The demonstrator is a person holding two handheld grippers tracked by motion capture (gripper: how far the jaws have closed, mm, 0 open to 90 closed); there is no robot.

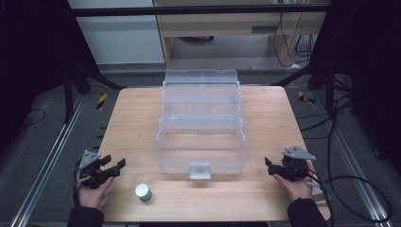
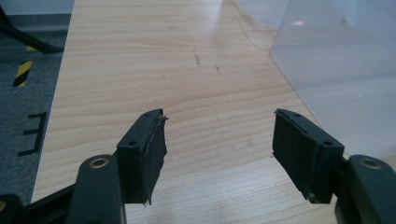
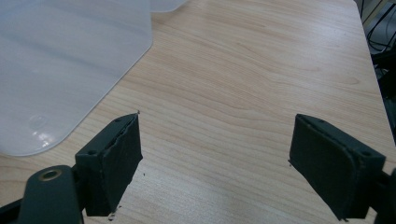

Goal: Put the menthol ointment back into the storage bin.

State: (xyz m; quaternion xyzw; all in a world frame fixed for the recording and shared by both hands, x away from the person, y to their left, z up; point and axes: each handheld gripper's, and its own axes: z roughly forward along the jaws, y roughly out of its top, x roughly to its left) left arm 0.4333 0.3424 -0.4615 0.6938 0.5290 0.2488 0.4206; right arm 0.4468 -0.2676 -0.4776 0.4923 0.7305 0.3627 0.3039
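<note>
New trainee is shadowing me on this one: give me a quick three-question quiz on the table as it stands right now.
1. True or false: the left gripper holds the small white roll.
2. The roll lies nearer which gripper: A left, B right?
3. What stands mid-table between the two grippers?

Key:
1. False; its jaws are open and empty, the roll sits apart on the table.
2. A.
3. A clear plastic box, open, with its lid tipped back.
</note>
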